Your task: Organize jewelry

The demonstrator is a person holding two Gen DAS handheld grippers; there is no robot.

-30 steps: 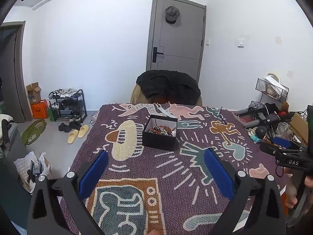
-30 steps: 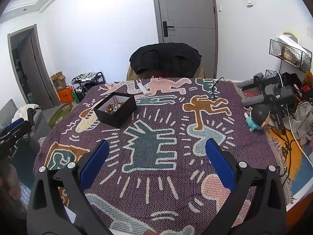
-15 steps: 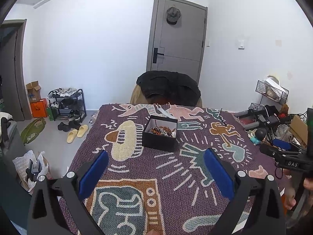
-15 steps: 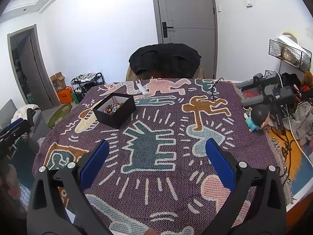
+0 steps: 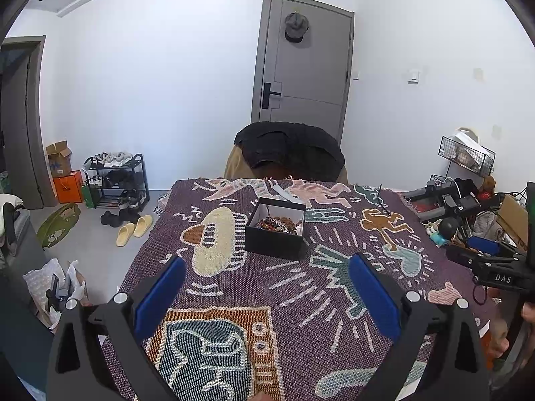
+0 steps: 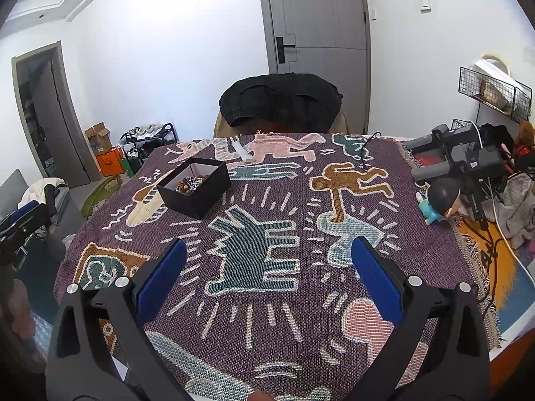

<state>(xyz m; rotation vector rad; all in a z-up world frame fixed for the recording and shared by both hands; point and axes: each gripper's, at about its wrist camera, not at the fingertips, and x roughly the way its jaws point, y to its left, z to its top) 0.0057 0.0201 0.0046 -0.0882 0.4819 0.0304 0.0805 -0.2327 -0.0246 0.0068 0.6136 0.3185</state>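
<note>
Left gripper (image 5: 267, 287) nearest the lens: jaws spread wide, blue pads (image 5: 159, 297) far apart, nothing between them, nothing touched, hanging above the near part of the patterned woven blanket (image 5: 301, 300). Right gripper (image 6: 269, 267) same story: jaws wide, blue pads (image 6: 376, 280) well apart, empty, above the near blanket edge with the teal figure motif (image 6: 254, 257) showing through the gap. Farther out on the blanket, black open-top box (image 5: 275, 229), white inside, upright, lidless, holding a heap of beaded jewelry (image 5: 276, 224) in brown, dark and orange; individual pieces too small to separate. In left view the box sits straight ahead, slightly left of the gap's centre line; in right view same box (image 6: 195, 188) lies ahead and to the left, well apart from both grippers. Past the box, small white flat item (image 6: 242, 150) near the far blanket edge, type unreadable. Black cable (image 6: 366, 147) trailing onto the far right part of the blanket. Off the right blanket edge, small dark-headed figurine (image 6: 438, 200) and black equipment (image 6: 464, 160). Beyond the table, chair draped in a dark jacket (image 5: 289, 148), then grey door (image 5: 302, 63) with a cap (image 5: 296, 26) hung on it.
</note>
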